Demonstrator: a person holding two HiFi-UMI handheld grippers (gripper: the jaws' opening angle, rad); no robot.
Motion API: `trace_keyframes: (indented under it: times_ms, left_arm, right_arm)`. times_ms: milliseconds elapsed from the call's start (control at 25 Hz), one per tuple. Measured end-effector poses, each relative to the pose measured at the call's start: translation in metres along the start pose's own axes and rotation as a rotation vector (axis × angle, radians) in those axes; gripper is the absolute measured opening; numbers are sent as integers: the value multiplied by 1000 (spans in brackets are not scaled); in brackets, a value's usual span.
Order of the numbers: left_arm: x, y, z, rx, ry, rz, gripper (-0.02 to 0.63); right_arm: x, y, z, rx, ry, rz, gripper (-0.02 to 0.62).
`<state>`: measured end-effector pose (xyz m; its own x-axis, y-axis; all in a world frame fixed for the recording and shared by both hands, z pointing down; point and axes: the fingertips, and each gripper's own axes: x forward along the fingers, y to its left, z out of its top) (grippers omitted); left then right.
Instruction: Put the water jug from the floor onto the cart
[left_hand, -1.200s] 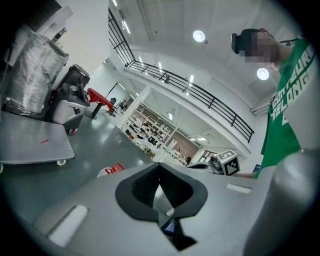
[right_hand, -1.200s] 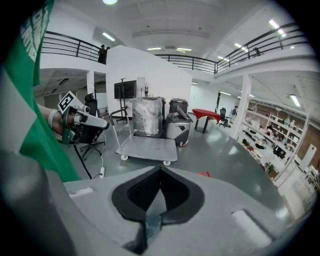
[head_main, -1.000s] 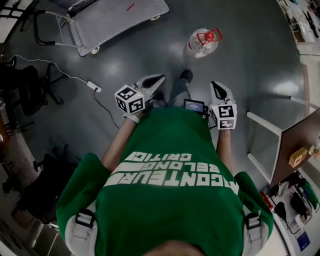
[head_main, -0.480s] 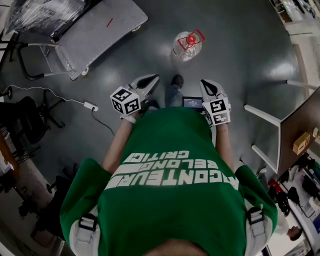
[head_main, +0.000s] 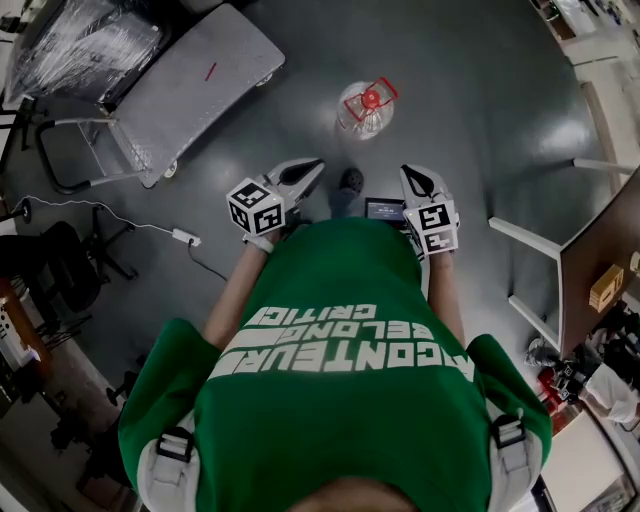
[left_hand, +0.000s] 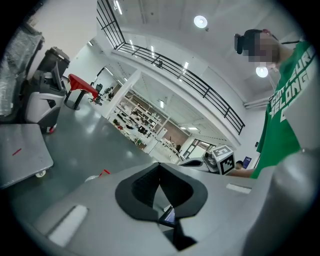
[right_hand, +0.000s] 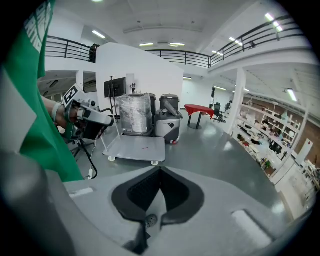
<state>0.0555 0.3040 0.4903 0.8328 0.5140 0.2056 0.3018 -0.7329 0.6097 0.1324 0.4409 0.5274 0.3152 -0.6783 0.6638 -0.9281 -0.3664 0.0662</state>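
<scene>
Jaws pressed together and empty on both the left gripper and right gripper, the water jug stands on the floor, apart from the cart's near corner, so grasping and loading both remain.

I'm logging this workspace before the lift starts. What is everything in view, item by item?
Clear plastic water jug with red cap and handle: one, clear and red, on the floor ahead of the person.
Flat grey platform cart: one, grey, floor at upper left.
Plastic-wrapped bundle: one, silvery, behind the cart.
White power cable: one, white, floor at left.
Black office chair: one, black, far left.
Red table: one, red, far across the hall.
Green T-shirt: one, worn by the person.
Left gripper: one, pale grey, shut, empty.
Right gripper: one, pale grey, shut, empty.
</scene>
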Motion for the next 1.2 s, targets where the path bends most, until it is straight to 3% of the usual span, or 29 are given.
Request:
trace_keyframes:
  times_ms: [520,1200]
  left_arm:
    - [62,12,20,-15,30,-21,9]
    - [114,40,38,-52,27,19,9]
  right_arm:
    - [13,-66,-5,32,28,-12,-6]
    - [51,-133,13,-21,57,46,-6]
